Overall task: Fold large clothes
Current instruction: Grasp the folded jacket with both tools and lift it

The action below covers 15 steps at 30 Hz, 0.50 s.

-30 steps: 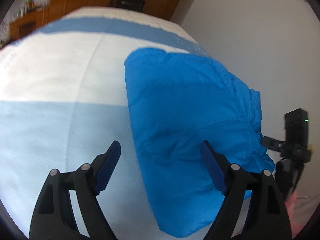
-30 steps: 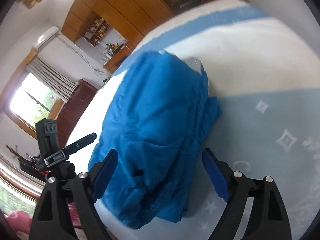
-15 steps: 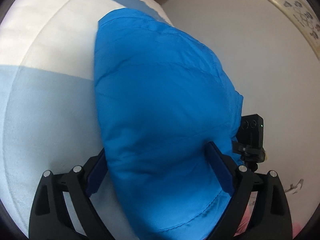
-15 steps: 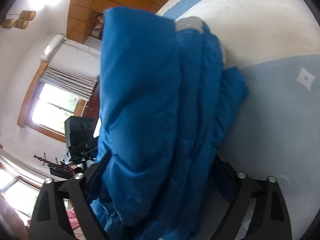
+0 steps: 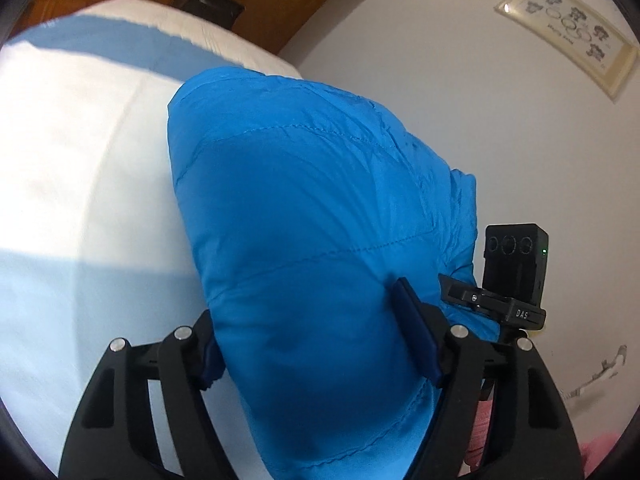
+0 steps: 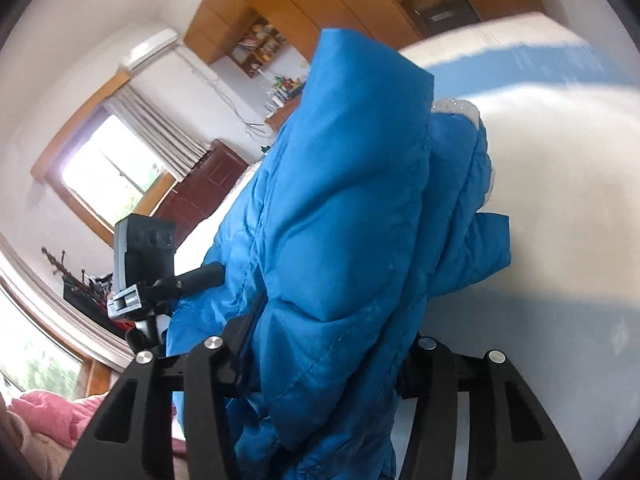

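A bright blue quilted down jacket [image 5: 304, 216] is folded into a thick bundle over a white and pale blue bed [image 5: 80, 168]. My left gripper [image 5: 316, 340] is shut on the near end of the bundle, with its jaws pressed into the padding on both sides. In the right wrist view the jacket [image 6: 352, 216] hangs lifted off the bed, its layers drooping. My right gripper [image 6: 328, 344] is shut on its thick folded edge. The fingertips are buried in the fabric.
A black camera on a tripod [image 5: 512, 276] stands just right of the jacket; it also shows in the right wrist view [image 6: 144, 256]. A white wall [image 5: 480, 100] with a framed picture [image 5: 568, 36] is behind. Pink cloth [image 6: 48, 412] lies low left.
Both grippers went from open and apart from the jacket to closed around its bundle. The jacket has since risen off the bed, and both views have tilted upward.
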Available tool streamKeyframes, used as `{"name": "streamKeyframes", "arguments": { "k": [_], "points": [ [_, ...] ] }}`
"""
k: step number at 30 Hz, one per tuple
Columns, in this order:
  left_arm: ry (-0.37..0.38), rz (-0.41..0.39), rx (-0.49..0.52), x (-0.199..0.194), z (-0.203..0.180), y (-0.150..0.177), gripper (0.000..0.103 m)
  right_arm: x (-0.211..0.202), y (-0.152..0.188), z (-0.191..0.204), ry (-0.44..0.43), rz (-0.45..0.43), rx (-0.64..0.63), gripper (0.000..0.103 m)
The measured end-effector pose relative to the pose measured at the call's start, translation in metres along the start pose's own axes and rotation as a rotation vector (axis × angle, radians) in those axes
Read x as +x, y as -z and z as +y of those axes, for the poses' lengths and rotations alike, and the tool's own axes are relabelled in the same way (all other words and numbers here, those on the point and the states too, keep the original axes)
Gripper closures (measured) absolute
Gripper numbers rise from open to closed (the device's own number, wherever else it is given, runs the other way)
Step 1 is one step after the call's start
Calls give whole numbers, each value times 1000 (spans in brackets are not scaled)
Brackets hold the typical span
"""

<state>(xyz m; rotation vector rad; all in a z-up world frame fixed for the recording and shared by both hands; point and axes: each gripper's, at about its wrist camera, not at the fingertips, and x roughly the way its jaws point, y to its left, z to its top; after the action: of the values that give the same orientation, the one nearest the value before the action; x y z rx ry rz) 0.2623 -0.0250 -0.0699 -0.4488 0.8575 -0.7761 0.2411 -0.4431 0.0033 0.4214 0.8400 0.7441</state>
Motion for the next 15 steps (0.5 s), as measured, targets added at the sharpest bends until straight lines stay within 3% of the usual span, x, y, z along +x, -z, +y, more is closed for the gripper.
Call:
{"name": "streamKeyframes", "arguments": {
  "k": [8, 11, 15],
  "points": [
    [-75, -120, -18, -9, 42, -61, 31, 69, -80, 8, 4, 7, -110, 52],
    [-114, -150, -39, -2, 72, -84, 31, 110, -110, -4, -15, 16, -109, 52],
    [-153, -149, -69, 10, 105, -100, 31, 149, -125, -26, -40, 51, -73, 52]
  ]
}}
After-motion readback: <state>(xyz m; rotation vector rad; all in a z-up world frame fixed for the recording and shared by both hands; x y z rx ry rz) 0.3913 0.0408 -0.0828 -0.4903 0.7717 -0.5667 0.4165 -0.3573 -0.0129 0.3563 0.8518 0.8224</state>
